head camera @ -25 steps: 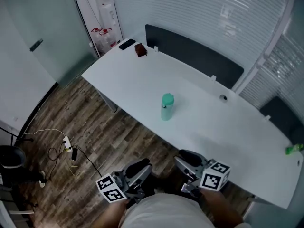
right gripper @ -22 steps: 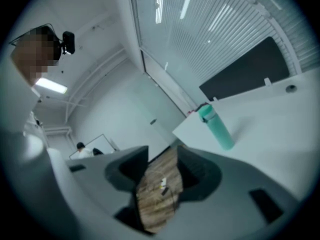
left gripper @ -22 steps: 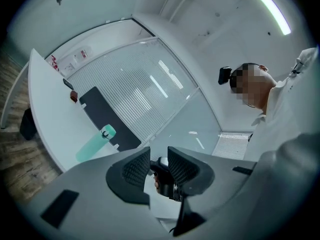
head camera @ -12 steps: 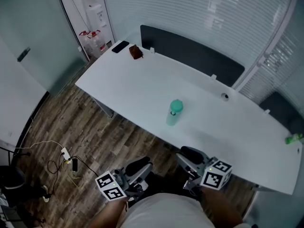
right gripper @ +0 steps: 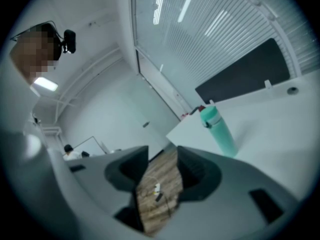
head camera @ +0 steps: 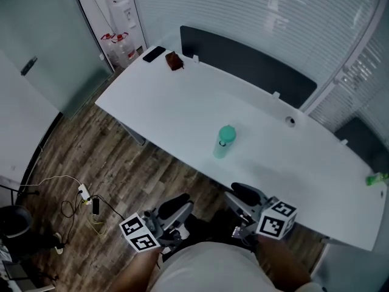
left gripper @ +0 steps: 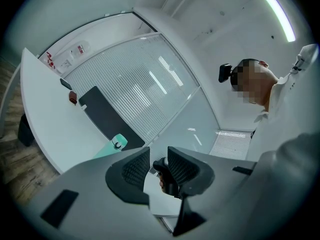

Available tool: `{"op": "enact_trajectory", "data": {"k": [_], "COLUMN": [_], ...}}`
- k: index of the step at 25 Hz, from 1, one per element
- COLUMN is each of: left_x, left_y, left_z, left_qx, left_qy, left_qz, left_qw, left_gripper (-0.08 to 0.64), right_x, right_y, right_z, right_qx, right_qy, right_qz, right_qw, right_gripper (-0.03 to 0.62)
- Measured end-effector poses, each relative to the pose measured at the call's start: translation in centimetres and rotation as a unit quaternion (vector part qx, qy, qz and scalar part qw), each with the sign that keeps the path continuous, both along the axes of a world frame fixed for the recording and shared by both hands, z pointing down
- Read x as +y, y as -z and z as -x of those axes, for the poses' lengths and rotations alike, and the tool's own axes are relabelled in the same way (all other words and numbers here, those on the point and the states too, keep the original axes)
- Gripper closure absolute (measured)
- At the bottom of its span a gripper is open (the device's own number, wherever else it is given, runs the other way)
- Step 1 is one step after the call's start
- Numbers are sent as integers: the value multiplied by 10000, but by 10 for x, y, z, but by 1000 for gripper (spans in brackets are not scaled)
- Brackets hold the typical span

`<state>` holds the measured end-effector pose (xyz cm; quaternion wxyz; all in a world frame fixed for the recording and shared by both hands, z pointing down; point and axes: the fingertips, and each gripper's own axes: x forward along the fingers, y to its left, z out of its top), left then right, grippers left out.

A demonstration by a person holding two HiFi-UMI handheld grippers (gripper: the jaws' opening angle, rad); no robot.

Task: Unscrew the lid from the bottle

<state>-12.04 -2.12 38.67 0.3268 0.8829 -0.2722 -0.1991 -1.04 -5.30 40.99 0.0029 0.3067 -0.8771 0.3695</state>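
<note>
Left tool [head camera: 178,207] and right tool [head camera: 244,195] gape empty, seemingly short of table [head camera: 182,111] edge.

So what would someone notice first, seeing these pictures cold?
A mint-green bottle stands upright and alone, lid on, near the middle of a long white table. Both the left gripper and the right gripper hang low by the person's body, short of the table, jaws apart and empty. A dark phone lies at the table's far corner.

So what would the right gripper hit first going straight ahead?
Likely only the wooden floor, which shows between the right gripper's open jaws; the bottle stands right of that line, on the table.
</note>
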Motion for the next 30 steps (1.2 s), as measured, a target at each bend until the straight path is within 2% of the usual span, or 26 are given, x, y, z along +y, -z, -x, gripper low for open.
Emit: {"op": "enact_trajectory", "data": {"k": [13, 17, 20, 25, 30], "left_x": [-16, -32, -50, -87, -120], "left_y": [-9, -9, -9, -24, -47], "left_z": [-16, -26, -37, -56, -68], "left_qx": [12, -108, -308, -931, -1365], "left_qy": [135, 41, -52, -180, -233], "left_qz": [167, 49, -123, -358, -327], "left_qw": [9998, 9999, 9994, 9949, 9898], "left_gripper": [451, 451, 449, 417, 390], "right_x": [-17, -36, -57, -91, -118], "right_y": [-5, -1, -2, -9, -14], "right_z": [-10, -11, -14, -19, -17], "right_qx": [42, 118, 325, 637, 891], "right_qy": [181, 148, 49, -116, -136], "right_qz": [98, -68, -238, -391, -524], "right_qw": [9998, 9998, 9992, 9971, 9946], "right_gripper": [402, 402, 402, 402, 402]}}
